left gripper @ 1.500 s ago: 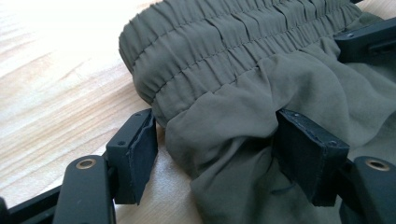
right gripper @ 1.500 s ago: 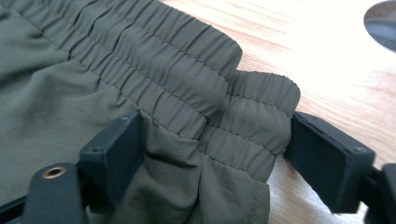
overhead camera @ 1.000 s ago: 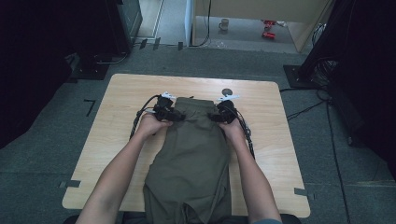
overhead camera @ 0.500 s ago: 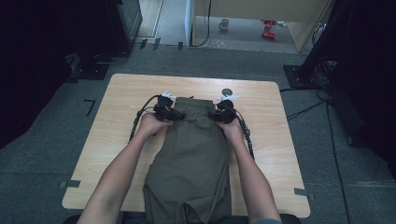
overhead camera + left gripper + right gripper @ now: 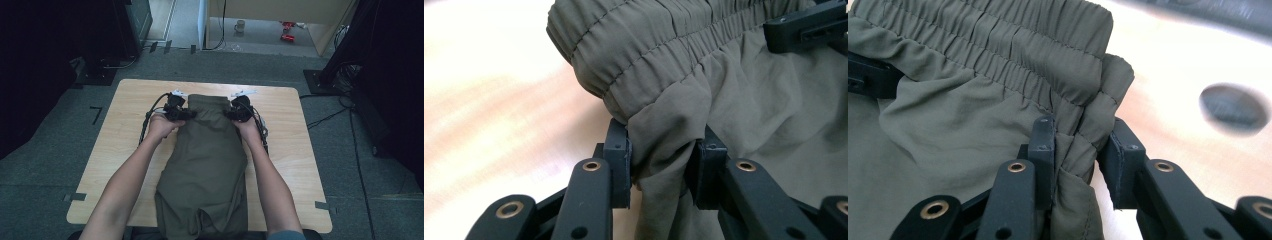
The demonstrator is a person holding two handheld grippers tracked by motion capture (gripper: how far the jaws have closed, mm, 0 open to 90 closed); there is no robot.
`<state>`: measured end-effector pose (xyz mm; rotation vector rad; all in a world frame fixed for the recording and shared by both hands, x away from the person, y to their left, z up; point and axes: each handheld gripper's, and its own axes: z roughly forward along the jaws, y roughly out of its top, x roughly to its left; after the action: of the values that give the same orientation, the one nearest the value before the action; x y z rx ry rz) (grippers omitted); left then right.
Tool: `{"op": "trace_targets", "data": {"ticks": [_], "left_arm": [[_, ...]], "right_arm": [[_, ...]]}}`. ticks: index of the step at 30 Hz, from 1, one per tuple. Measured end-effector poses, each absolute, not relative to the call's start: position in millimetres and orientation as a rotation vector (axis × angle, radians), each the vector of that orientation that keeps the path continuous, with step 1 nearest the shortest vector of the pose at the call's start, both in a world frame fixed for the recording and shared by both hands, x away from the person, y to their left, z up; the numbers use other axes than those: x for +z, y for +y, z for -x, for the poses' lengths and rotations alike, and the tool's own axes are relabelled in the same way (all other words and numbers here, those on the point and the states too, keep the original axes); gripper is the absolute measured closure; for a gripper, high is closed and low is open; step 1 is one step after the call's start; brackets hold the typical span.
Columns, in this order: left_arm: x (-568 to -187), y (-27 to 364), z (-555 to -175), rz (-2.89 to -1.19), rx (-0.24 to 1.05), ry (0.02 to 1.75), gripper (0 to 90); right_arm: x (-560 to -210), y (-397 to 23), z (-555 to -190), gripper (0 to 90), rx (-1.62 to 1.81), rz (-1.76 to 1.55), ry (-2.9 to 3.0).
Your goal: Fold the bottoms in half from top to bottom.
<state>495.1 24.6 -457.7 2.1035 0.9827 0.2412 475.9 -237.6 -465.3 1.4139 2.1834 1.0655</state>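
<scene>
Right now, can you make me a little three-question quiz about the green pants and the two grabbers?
1. True or false: the olive trousers lie on a wooden table.
2. Which part of the trousers sits between the jaws of the left gripper and the right gripper: A the leg ends, B the fabric at the elastic waistband?
3. What stands on the floor beyond the table: a mug or a bucket?

Key: 1 true. 2 B. 3 a mug.
</scene>
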Motion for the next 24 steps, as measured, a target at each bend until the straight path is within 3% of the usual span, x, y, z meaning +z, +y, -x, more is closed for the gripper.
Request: {"op": "trace_targets", "data": {"ticks": [6,10,24], "left_arm": [[-410,28,-497,-1.946,0.416,0.892,69.3],[-393,32,-495,-1.912,0.447,0.854,69.6],[-407,34,-469,-2.011,0.366,0.839,70.0]], "right_arm": [[-419,-239,-483,69.1,1.180,-1.335,2.036],[-391,-238,-476,68.6,1.226,-1.227,1.948],[-406,-241,-453,67.8,1.173,-1.247,2.072]]}}
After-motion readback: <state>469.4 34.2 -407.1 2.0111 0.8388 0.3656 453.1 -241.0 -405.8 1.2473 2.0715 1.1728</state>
